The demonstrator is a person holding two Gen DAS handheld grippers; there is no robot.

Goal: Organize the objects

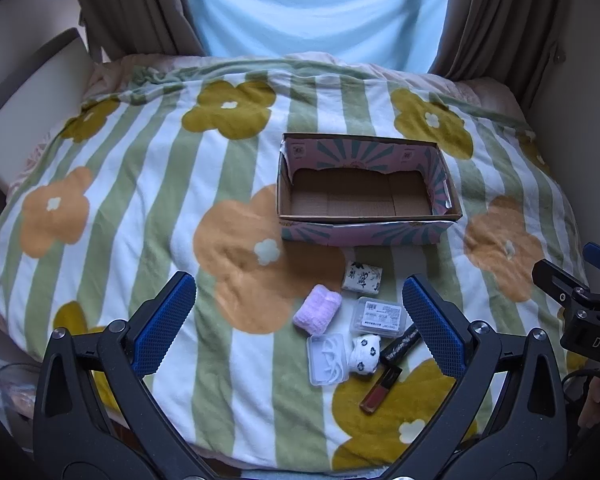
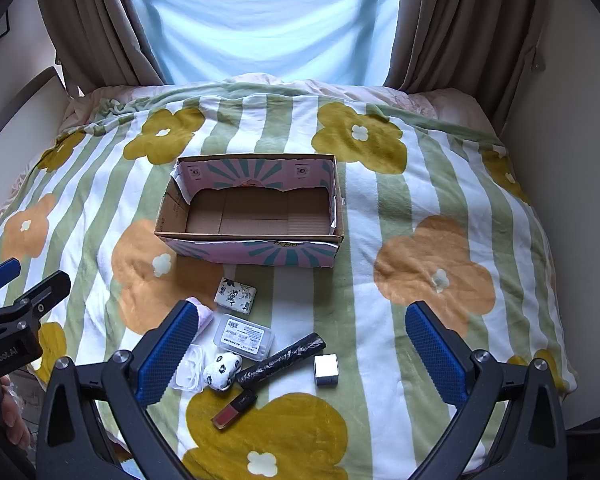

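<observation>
Both the left gripper (image 1: 300,316) and right gripper (image 2: 300,344) hover with fingers spread wide, holding nothing. The cardboard box (image 2: 252,236) sits empty mid-bed on the flowered blanket (image 2: 420,184); small items, including a lip gloss (image 2: 234,408), lie scattered just near of it.

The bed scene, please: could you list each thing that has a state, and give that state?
Cardboard box: open-topped, upright, empty.
Lip gloss: capped, lying flat on blanket.
Clear labelled case: lid shut, label up.
Small clear case: shut, white loops inside.
Pink roll: rolled, on its side.
Black roll: rolled, lying flat.
Left tongs: open, empty.
Right tongs: open, empty.
</observation>
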